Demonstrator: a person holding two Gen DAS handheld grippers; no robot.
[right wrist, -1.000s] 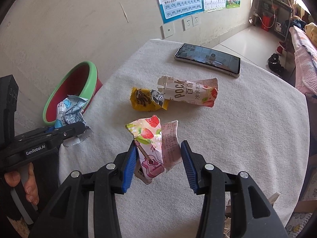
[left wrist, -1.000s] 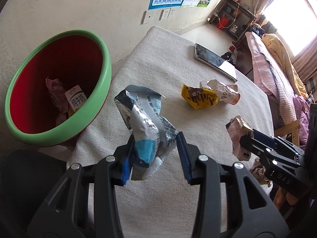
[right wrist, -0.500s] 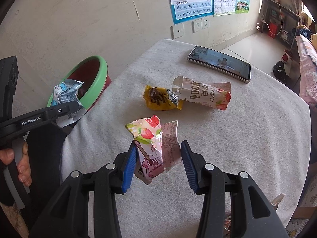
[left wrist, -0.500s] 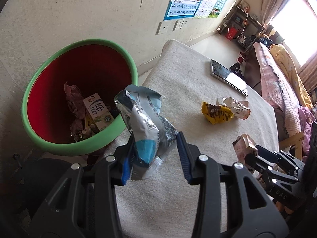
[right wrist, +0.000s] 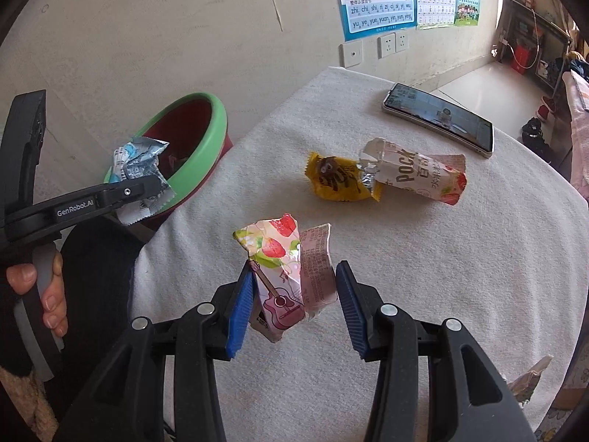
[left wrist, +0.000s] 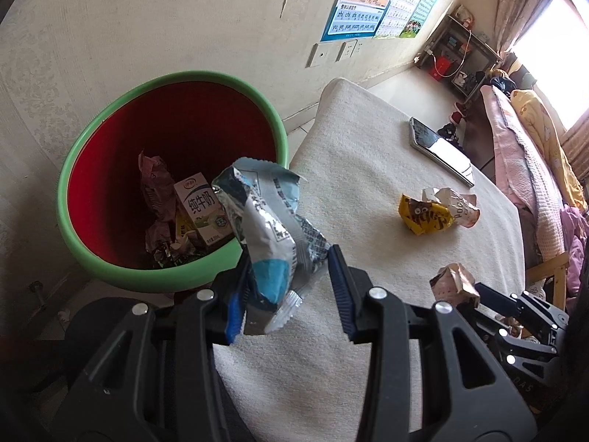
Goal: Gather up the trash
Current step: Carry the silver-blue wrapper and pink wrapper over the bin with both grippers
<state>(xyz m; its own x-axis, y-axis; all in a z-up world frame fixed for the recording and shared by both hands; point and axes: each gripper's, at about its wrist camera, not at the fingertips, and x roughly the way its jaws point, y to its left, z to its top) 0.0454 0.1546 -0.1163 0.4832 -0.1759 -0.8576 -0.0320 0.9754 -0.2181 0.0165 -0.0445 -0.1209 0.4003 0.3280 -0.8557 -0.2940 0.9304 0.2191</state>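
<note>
Bin (left wrist: 173, 280) now closer, at 10 o'clock of left claw (left wrist: 287, 296) clamping blue wrapper (left wrist: 270, 228); right claw (right wrist: 294, 304) clamps pink wrapper (right wrist: 283, 276); phone (right wrist: 438, 119), two wrappers (right wrist: 386, 176) on desk (right wrist: 423, 258).

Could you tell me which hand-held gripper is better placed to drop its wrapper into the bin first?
Left: its hand-held gripper holds the blue wrapper beside the bin; the right hangs over the table.

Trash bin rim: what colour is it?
Green, with a red inside; the trash bin shows best in the left wrist view.
</note>
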